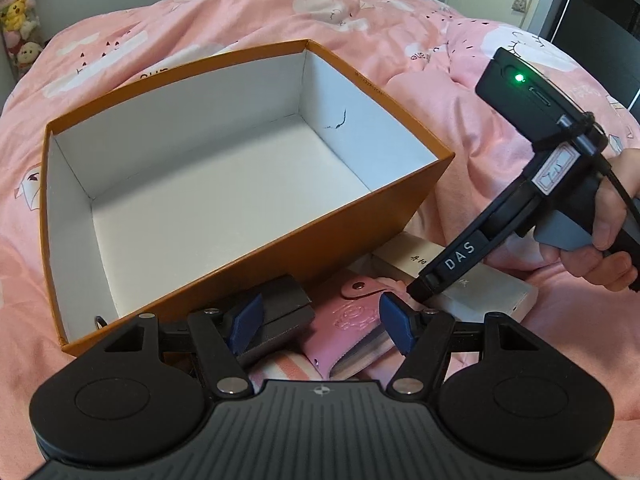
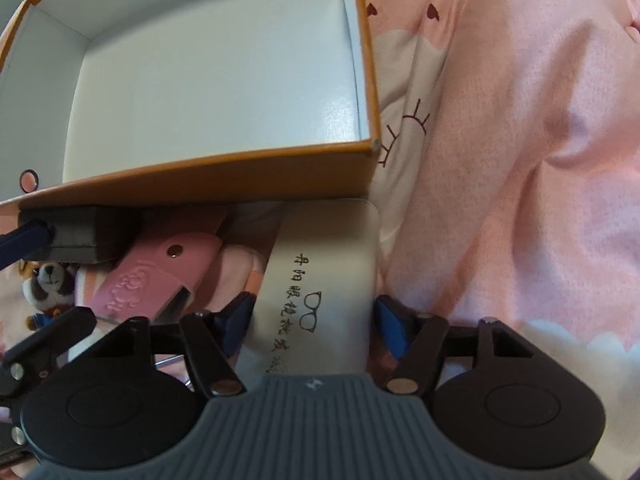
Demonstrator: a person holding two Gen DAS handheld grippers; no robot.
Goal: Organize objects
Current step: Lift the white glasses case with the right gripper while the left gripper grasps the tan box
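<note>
Two hand-held grippers worked beside an open orange box (image 1: 248,248) on a pink quilt (image 1: 240,12).

The right gripper (image 2: 314,320) stood astride a white glasses case (image 2: 332,264), pads not visibly pressing it; the left gripper (image 1: 322,322) hung spread above a pink card wallet (image 1: 348,320) and a dark case (image 1: 280,312); all three lay just beside the box's near wall; a small plush dog (image 2: 48,284) lay nearby.

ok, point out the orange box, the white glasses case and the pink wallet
orange box (image 1: 280,236), left wrist view, front outer wall
white glasses case (image 2: 332,264), right wrist view, top face
pink wallet (image 2: 160,276), right wrist view, flap
</note>
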